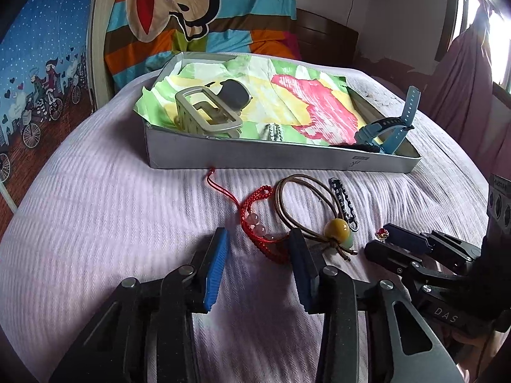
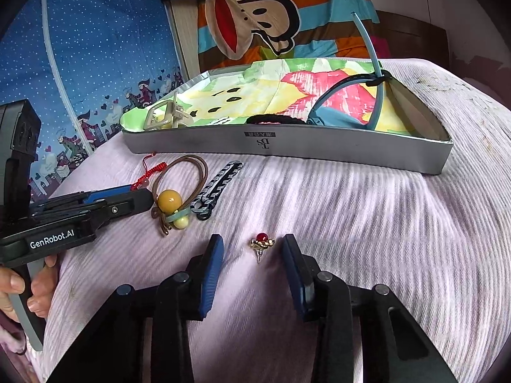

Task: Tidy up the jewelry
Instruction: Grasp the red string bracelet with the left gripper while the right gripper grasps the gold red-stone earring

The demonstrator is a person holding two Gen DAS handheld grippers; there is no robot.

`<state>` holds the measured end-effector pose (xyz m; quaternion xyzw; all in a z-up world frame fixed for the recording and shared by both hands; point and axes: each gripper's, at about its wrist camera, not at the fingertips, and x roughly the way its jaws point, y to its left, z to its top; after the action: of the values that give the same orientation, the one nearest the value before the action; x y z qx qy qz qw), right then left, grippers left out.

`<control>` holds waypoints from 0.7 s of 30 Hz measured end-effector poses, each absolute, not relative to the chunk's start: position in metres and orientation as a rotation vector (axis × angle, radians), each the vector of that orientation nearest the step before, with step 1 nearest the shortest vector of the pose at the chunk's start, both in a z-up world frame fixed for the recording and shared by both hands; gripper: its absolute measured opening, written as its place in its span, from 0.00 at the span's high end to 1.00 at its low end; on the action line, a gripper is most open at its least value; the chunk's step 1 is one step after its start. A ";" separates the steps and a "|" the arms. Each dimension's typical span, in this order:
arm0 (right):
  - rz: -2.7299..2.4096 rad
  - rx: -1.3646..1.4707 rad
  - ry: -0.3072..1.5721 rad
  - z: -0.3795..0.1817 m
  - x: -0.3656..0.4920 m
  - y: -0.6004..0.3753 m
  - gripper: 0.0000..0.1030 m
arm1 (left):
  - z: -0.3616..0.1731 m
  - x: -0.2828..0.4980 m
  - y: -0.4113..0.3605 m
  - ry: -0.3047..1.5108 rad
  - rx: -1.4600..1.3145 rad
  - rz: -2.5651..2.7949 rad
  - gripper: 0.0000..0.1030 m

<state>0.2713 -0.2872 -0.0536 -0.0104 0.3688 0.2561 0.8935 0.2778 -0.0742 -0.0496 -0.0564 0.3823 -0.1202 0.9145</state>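
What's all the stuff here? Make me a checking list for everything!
Surface: lilac ribbed blanket.
Job's things: silver tray holds a blue watch, beige hair claw and black band; on the blanket lie a red cord bracelet, brown cord with yellow bead, black chain clip and red-stone earring.
Clutter: nothing seen.
Grippers: left gripper open around the bracelet; right gripper open around the earring.
Cables: nothing seen.
Surroundings: striped monkey bedding, blue starry cloth, window.
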 end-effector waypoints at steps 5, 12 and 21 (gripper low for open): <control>0.553 -0.018 0.771 -0.054 0.272 -0.285 0.77 | -0.051 0.276 -0.068 0.778 -0.144 -0.234 0.84; 0.571 0.007 0.772 -0.055 0.273 -0.287 0.84 | -0.051 0.274 -0.061 0.768 -0.177 -0.214 0.95; 0.592 0.016 0.760 -0.054 0.269 -0.287 0.89 | -0.050 0.270 -0.057 0.743 -0.201 -0.223 0.98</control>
<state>0.2692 -0.2872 -0.0541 0.0077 0.3656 0.2848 0.8861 0.2695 -0.0570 -0.0498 -0.0980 0.3617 -0.1086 0.9207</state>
